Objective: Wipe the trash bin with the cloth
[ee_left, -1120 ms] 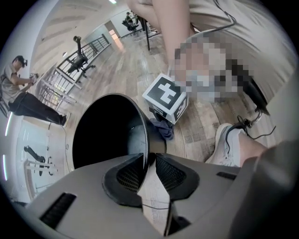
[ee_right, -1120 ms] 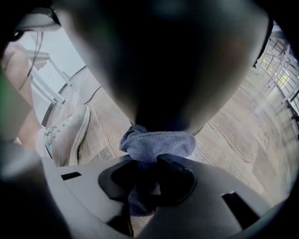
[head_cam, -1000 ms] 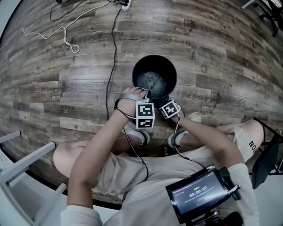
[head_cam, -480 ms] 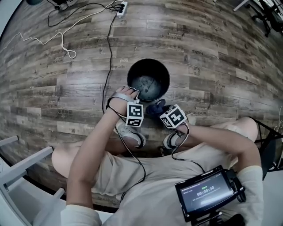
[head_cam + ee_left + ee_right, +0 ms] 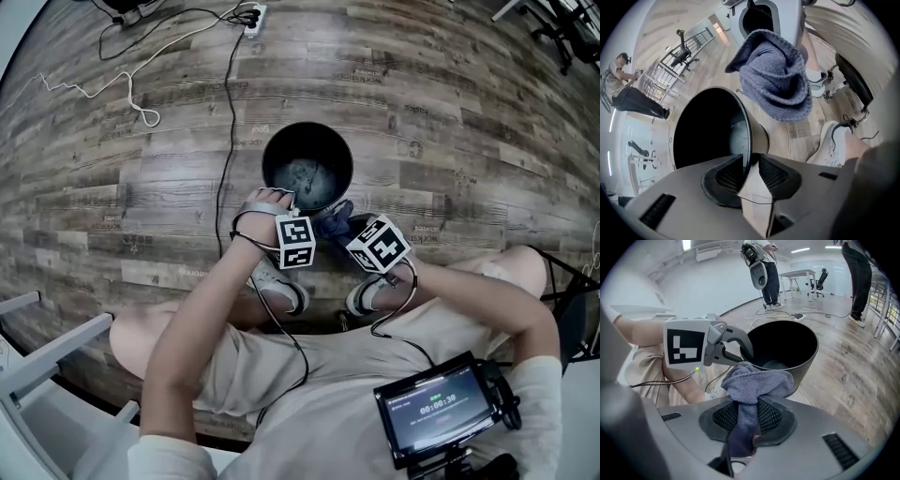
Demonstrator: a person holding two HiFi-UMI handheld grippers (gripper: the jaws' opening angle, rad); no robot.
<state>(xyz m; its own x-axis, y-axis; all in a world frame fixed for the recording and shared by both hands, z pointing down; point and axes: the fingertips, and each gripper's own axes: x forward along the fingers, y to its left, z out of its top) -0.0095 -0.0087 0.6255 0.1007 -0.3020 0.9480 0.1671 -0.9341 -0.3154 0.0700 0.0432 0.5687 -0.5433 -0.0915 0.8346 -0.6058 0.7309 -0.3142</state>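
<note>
— So, where is the trash bin (image 5: pixel 281 139) relative to the two tongs?
— It stands upright on the wood floor (image 5: pixel 469 141), mouth up, at twelve o'clock from the person's knees. The left tongs (image 5: pixel 750 176) are on its rim at about seven o'clock. They have just been closing with the bin's wall between them, one pad inside and one outside, and they look clamped on it.
— And the cloth (image 5: pixel 757 380)?
— It's pinched in the right tongs (image 5: pixel 749 420), bunched into a blue-grey wad beyond the tips. It hangs at the bin's five o'clock, outside the wall and near rim height. In the left gripper view, floor shows between wad and wall, so I read them as just beside each other, not touching.
— Which way must the cloth go, then?
— From the right tongs the bin lies toward eleven o'clock. Its long axis is vertical, so I'd guess strokes run up and down the wall or round the rim. The left hand is nearer, but it's steadying the bin. The right hand does the wiping.
— Any risk?
— A push at five o'clock could tip the bin if the left grip slips.
</note>
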